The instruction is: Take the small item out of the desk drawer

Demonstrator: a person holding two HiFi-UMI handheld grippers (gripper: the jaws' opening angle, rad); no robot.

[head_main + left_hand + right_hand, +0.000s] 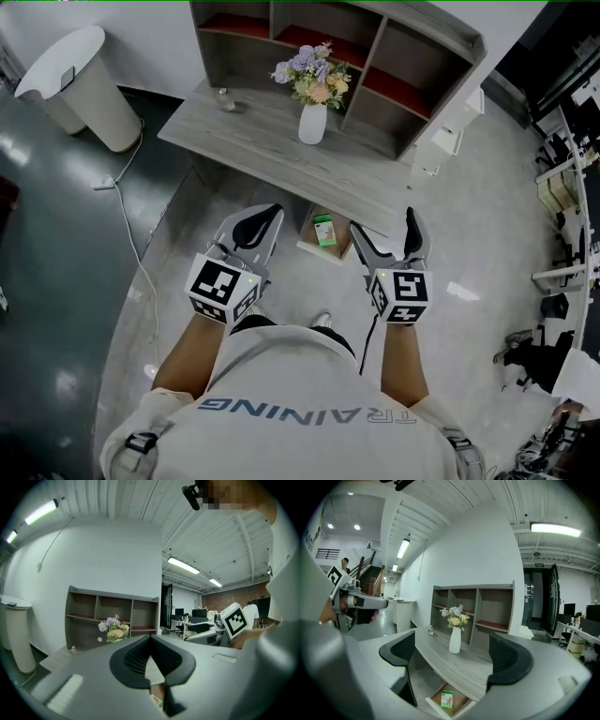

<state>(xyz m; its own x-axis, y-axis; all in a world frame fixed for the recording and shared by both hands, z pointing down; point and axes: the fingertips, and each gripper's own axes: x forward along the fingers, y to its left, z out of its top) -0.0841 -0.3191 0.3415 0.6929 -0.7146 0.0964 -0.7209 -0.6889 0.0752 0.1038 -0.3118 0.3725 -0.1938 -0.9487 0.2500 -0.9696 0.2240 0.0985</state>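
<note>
The desk drawer (309, 246) stands pulled out below the front edge of the grey desk (272, 141). A small green box (324, 230) lies inside it, also visible in the right gripper view as the green box (447, 698) in the drawer (433, 704). My right gripper (382, 223) hovers above and just right of the drawer, its jaws wide open with nothing between them (450, 656). My left gripper (262, 220) hangs to the left of the drawer, fingertips together and empty (151, 637). Neither gripper touches the box.
A white vase of flowers (312, 122) and a small jar (225, 98) stand on the desk, in front of a grey cubby shelf (375, 56). A white bin (80, 84) stands at the far left, with a cable (131, 244) trailing over the floor.
</note>
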